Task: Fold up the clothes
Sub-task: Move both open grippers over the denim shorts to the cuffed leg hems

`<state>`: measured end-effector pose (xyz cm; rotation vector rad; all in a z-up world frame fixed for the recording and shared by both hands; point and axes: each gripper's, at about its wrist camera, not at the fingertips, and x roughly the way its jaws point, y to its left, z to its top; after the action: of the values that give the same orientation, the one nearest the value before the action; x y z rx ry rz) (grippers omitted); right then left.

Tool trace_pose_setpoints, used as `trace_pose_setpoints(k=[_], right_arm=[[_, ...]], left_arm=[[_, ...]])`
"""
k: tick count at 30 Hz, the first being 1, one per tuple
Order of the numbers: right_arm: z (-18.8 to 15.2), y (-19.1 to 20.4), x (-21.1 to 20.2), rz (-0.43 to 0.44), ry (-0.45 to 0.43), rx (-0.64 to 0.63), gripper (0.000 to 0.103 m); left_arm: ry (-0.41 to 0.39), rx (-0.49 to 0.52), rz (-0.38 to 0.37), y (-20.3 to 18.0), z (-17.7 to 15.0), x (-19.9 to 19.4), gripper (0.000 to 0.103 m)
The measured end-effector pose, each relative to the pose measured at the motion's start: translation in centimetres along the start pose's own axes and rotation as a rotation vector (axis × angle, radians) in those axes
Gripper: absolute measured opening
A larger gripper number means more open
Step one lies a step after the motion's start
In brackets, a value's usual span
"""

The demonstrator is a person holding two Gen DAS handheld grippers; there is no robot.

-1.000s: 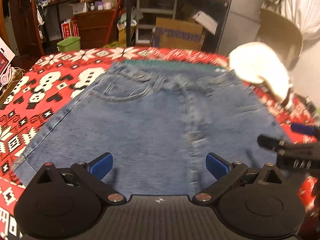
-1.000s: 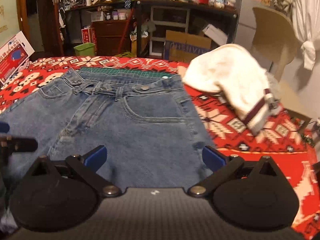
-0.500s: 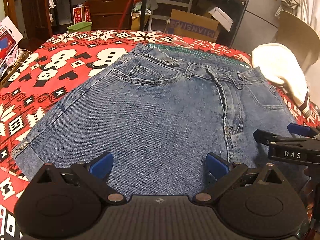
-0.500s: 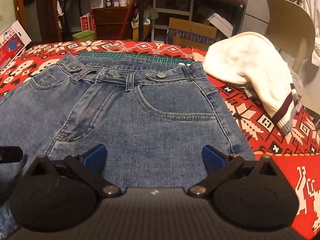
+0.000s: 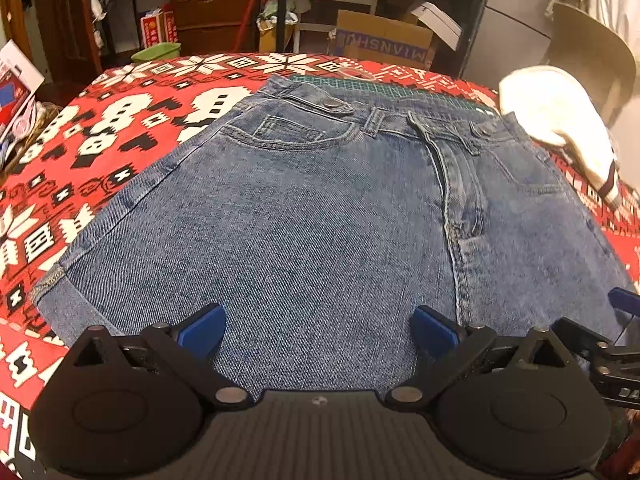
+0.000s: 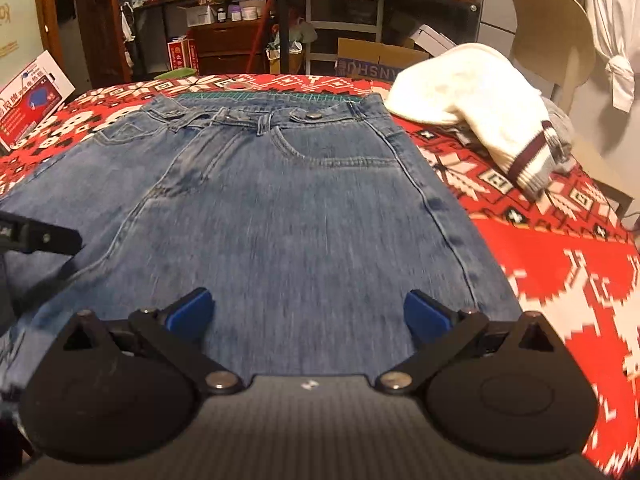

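— What did the left wrist view show?

— The left tongs [image 5: 318, 330] were spread wide, blue pads apart and holding nothing. The denim shorts [image 5: 320, 216] lay flat on the red patterned cloth [image 5: 120, 120] covering the surface, waistband at the far end, and the near part of the denim sat directly ahead of and beneath the spread fingers. The right tongs [image 5: 616, 344] showed at the right edge, over the shorts' right side (only partly in frame).

— And from the right wrist?

— The right tongs [image 6: 306, 314] were likewise wide apart and empty, with the shorts [image 6: 280, 216] stretching away from between their fingers; the garment's right side seam ran just inside the right finger. A white sweater [image 6: 472, 92] with a dark-striped cuff lay bunched on the cloth [image 6: 560, 272], just beside the waistband's right corner. A finger of the left tongs [image 6: 40, 236] poked in at the left edge, over the denim.
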<state>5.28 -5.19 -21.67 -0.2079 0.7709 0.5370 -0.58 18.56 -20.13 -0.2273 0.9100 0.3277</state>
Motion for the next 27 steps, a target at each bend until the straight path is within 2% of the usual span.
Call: trace_pose_setpoints(k=[3,6,9,13,21,23,27], right_arm=[[-0.8,-0.3,-0.8,0.016,-0.007,-0.004,0.102],[-1.1,-0.7,-1.3,0.041,0.001,-0.016,0.102],[-0.3,-0.9,-1.7,0.038,0.019,-0.007,0.102],[1.2,-0.8,-2.1,0.058,-0.002,0.032,0.102],[2.6,4.0,0.1,0.068,-0.001,-0.114,0.102],[2.3,4.8,0.7,0.056,0.025,-0.134,0.102],[0.8,4.9,-0.2,0.056,0.012,-0.12,0.102]], left_arm=[[-0.016,0.05,0.025,-0.6,-0.4,0.2,0.103],[-0.036,0.044,0.024,-0.4,-0.7,0.1,0.103],[-0.056,0.042,0.026,-0.5,-1.0,0.0,0.103],[-0.075,0.045,0.024,-0.5,-1.3,0.0,0.103],[-0.068,0.069,0.002,-0.2,-1.5,-0.2,0.103],[-0.068,0.07,0.001,-0.1,-1.6,-0.3,0.103],[-0.064,0.067,0.006,-0.1,-2.0,-0.7,0.103]])
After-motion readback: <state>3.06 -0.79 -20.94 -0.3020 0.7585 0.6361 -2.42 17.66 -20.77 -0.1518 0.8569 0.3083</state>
